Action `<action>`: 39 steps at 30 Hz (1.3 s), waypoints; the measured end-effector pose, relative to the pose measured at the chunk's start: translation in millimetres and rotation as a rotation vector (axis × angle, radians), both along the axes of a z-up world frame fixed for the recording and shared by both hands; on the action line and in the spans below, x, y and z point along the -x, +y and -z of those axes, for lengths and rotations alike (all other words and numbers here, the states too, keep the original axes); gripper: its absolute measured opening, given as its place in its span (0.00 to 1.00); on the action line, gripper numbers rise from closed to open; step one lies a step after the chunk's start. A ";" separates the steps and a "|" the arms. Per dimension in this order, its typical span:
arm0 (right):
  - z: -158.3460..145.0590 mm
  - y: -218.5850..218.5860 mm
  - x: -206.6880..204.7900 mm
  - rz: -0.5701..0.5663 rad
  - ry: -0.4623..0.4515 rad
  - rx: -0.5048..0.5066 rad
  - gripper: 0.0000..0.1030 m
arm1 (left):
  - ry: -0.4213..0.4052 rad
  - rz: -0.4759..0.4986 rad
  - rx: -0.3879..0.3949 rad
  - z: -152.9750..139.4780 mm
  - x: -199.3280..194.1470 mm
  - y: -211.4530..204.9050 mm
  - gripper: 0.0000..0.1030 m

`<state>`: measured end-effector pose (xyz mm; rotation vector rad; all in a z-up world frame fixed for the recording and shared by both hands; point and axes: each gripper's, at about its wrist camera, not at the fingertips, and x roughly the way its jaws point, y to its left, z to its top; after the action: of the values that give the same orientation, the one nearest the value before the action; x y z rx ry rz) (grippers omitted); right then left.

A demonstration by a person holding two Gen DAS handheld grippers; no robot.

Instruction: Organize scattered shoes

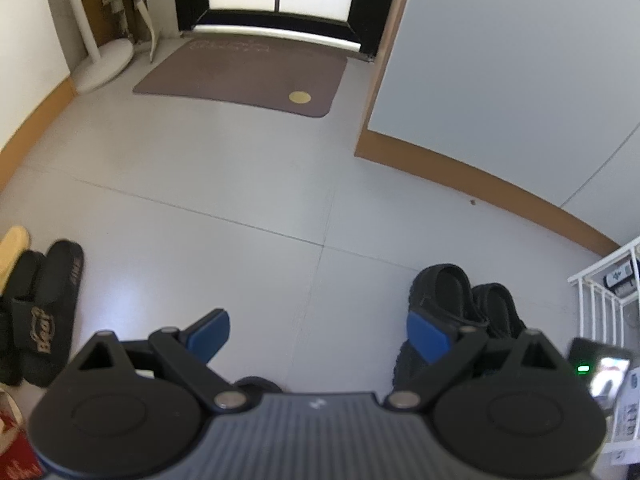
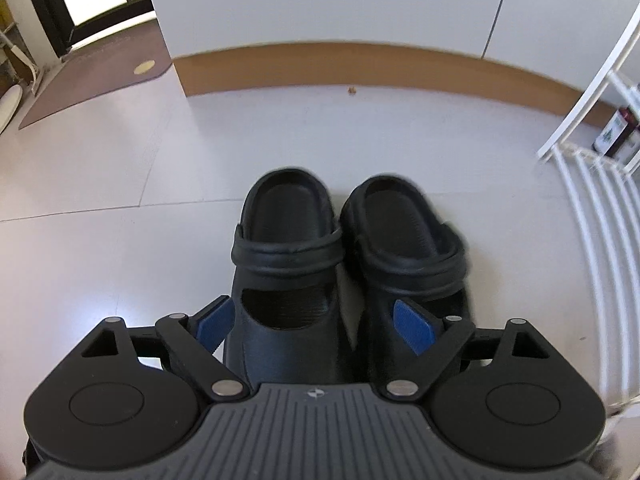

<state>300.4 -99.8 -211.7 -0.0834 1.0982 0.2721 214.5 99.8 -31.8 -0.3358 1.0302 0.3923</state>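
Note:
A pair of black clogs stands side by side on the pale floor, heels toward the wall: the left clog (image 2: 286, 248) and the right clog (image 2: 404, 232). My right gripper (image 2: 315, 326) is open just above them. The left clog's front lies between its blue fingers (image 2: 216, 324), and I cannot tell whether they touch it. In the left wrist view the same clogs (image 1: 444, 292) sit at the lower right. My left gripper (image 1: 319, 336) hangs open over bare floor, holding nothing. Black slides with gold lettering (image 1: 52, 312) lie at the far left beside a tan slipper (image 1: 14, 244).
A white wire rack (image 2: 592, 200) stands right of the clogs, with a bottle (image 2: 616, 132) behind it. A brown-skirted wall (image 2: 360, 68) runs behind them. A brown door mat (image 1: 244, 76) lies before the glass door, and a white fan base (image 1: 104, 64) is beside it. Open floor fills the middle.

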 end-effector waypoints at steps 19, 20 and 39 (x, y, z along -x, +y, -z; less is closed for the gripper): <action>-139.1 -65.0 78.1 0.064 -0.103 -0.010 0.88 | -0.012 0.091 0.070 -40.8 48.3 -15.6 0.99; -148.0 -68.2 82.3 0.067 -0.108 -0.014 0.88 | -0.016 0.096 0.079 -42.7 50.9 -18.2 0.99; -228.8 -155.3 152.7 0.211 -0.136 -0.139 0.99 | -0.074 0.227 0.143 -62.7 89.2 -85.9 1.00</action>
<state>147.6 -255.1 17.1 0.1360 0.9416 0.1504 125.3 13.9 30.9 -0.3544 1.0132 0.1014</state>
